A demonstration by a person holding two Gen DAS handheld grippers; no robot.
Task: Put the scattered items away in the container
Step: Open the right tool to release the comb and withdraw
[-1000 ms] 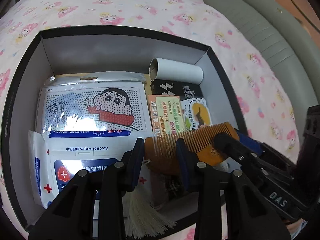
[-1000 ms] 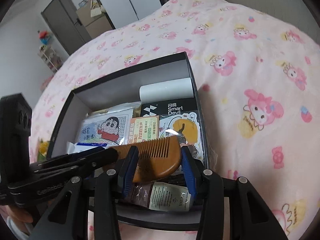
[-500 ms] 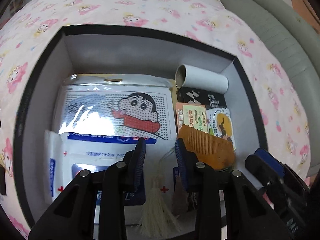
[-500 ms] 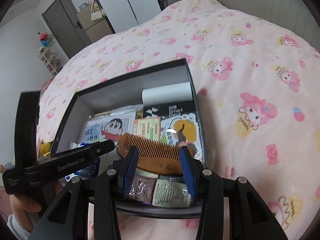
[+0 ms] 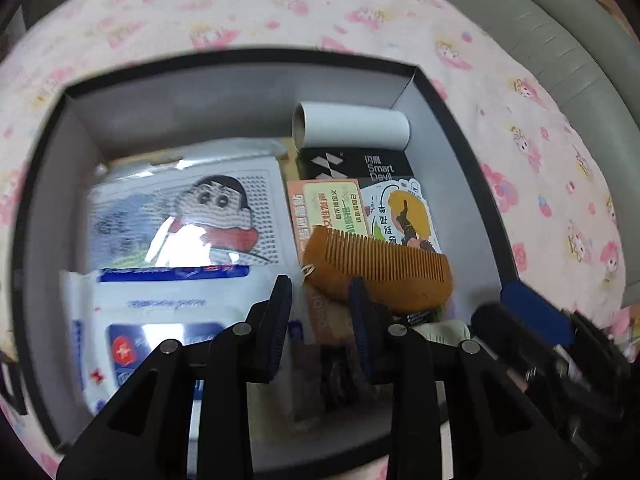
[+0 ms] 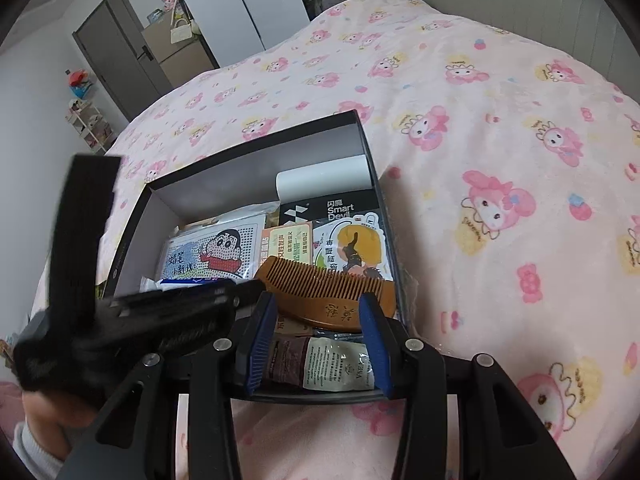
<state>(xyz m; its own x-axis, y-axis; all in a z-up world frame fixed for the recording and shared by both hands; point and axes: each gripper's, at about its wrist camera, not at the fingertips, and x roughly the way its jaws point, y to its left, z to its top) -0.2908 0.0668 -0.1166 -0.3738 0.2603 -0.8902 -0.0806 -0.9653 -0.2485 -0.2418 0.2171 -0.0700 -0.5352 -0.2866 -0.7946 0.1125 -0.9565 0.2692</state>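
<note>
A black box with a grey inside sits on the pink blanket; it also shows in the right wrist view. A wooden comb lies loose in the box on the packets at its right side, also in the right wrist view. My left gripper is open and empty above the box's near side. My right gripper is open and empty above the near rim, just behind the comb.
The box holds a white tube, a black Smart Devil pack, a cartoon bead pack, alcohol wipes and a sachet. The pink blanket surrounds it. A grey headboard lies right.
The comb has left both grippers and settled flat in the box. Both grippers have drawn back towards the near rim; the left gripper has swung left.
</note>
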